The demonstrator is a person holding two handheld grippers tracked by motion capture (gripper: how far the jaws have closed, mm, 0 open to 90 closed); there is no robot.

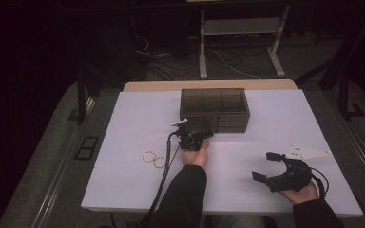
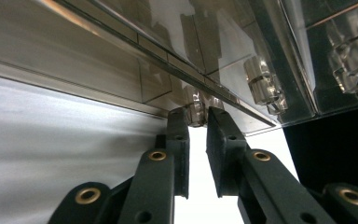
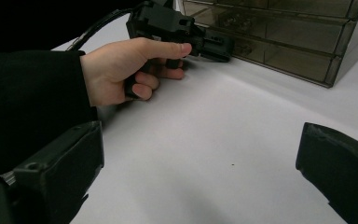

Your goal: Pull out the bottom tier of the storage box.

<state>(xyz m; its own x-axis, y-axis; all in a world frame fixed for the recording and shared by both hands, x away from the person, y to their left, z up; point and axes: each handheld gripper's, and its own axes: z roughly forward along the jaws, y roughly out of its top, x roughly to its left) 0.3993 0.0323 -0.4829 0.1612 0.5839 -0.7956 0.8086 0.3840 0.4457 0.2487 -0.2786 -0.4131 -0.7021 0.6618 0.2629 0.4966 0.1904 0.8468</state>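
Observation:
A smoky see-through drawer box [image 1: 214, 110] stands at the back middle of the white table [image 1: 133, 118]. My left gripper [image 1: 205, 135] points at the box's lower front. In the left gripper view its jaws [image 2: 196, 117] pinch a small clear drawer handle [image 2: 195, 105] at the bottom edge of the box [image 2: 121, 60]. In the right gripper view the left gripper [image 3: 214, 44] is held level in a hand against the box [image 3: 279, 37]. My right gripper [image 1: 264, 166] rests at the front right, open and holding nothing [image 3: 200, 172].
Two thin metal rings [image 1: 153, 159] lie on the table left of the left forearm. A cable trails from the left gripper toward the table's front edge. Beyond the table are a metal stand [image 1: 240, 28] and loose cables on the floor.

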